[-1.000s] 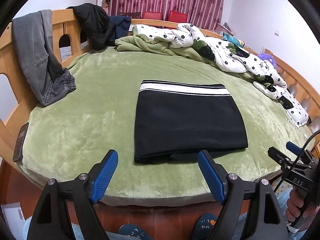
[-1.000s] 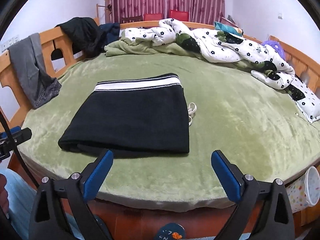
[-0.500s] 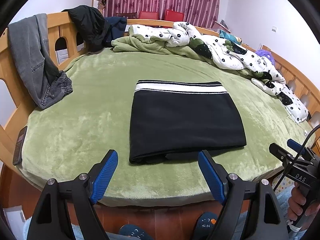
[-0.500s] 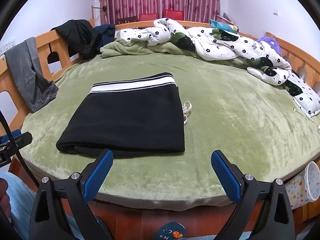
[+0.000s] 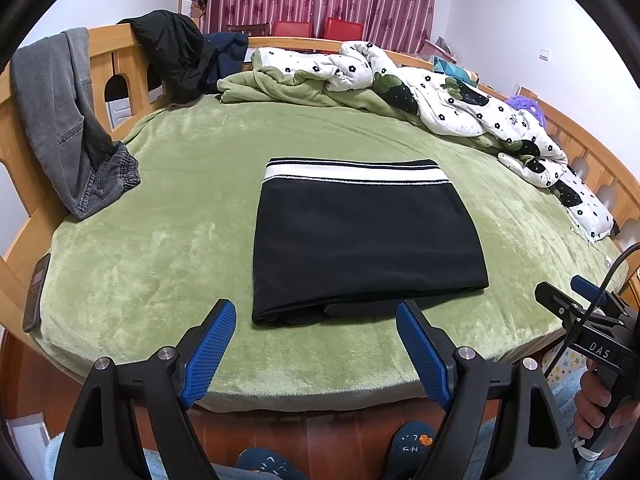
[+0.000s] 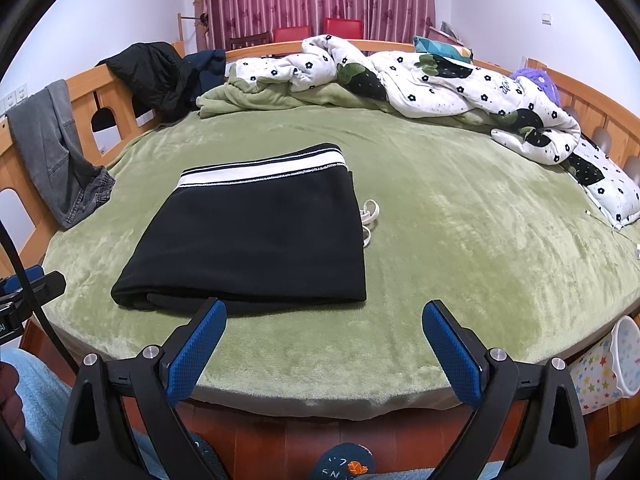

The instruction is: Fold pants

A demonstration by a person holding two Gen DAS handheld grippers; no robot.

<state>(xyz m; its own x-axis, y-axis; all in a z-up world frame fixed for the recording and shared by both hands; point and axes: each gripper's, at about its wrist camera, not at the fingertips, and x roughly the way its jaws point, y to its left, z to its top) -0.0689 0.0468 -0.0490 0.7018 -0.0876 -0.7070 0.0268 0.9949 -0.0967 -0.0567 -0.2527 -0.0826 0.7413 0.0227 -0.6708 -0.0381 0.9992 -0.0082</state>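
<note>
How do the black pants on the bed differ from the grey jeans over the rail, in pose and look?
The black pants lie folded into a flat rectangle on the green blanket; the grey jeans hang unfolded over the wooden bed rail, their elastic end bunched on the blanket. The black pants show a white striped waistband and plain dark fabric; the grey jeans are faded denim with visible seams. Neither is held: left gripper and right gripper are both open.

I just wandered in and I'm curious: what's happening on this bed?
A person holds tongs in each hand and is folding pants. The black pants lie folded in a neat rectangle on the green bedspread, white waistband stripe at the far end. The left tongs and right tongs are open, near the bed's edge, touching nothing.
</note>
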